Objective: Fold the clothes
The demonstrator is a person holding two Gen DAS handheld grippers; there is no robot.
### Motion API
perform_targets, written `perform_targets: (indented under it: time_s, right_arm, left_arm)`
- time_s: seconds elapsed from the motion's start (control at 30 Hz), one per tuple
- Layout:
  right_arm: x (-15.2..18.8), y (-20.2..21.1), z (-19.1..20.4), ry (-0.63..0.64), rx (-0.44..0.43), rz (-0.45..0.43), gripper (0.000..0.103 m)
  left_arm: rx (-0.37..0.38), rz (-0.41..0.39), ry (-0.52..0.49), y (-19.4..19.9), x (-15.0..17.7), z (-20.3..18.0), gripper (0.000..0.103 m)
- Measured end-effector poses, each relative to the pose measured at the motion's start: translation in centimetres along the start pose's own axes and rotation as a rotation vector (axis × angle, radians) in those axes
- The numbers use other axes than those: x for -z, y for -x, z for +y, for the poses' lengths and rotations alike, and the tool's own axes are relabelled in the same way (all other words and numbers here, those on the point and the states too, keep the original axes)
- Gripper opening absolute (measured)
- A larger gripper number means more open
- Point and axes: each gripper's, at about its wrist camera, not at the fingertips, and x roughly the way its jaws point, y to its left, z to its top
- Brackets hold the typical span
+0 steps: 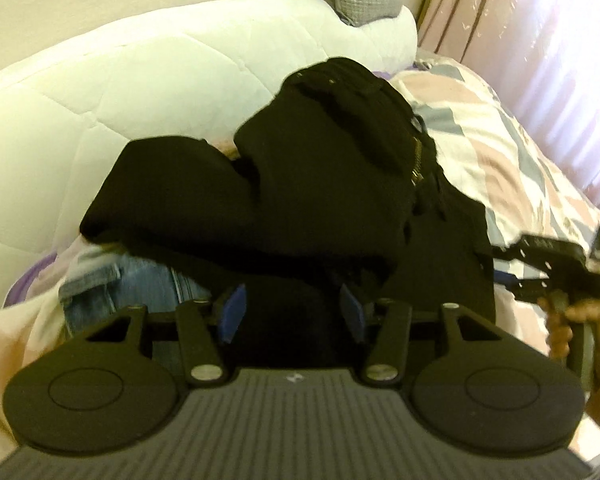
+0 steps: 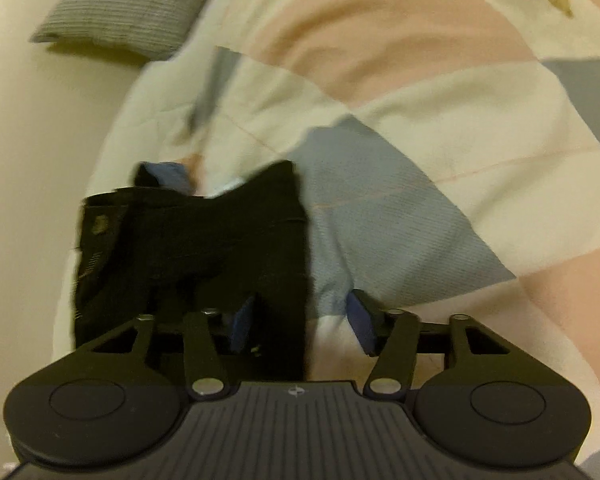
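On the bed's patchwork quilt, you are facing black trousers lying bunched, not yet folded flat, over blue jeans. Your left gripper and right gripper are both holding jaws apart, gripping nothing.

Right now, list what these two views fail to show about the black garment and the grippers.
- Left wrist view: the black garment is uniformly dark, so its folds and type are unreadable; the left gripper covers its near edge.
- Same view: the jeans are mostly buried under it.
- Same view: the right gripper has its fingertips hidden behind the garment.
- Right wrist view: motion blur smears the garment's edges.
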Motion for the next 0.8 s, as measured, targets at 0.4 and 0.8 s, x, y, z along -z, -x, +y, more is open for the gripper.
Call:
perform_targets:
  time_s: [0.4,0.8]
  right_arm:
    - [1.2,0.2,-1.0,-0.088,-0.165,0.045,0.042]
    - [3.7,11.9,7.5,0.167,-0.188,-0.201,0.009]
  left_arm:
    - [0.026,-0.065,-0.042,-5.5,-5.1,0.4,0.063]
    - [0.026,-0.108,-0.005,-3.2,-6.3,-0.9,0.002]
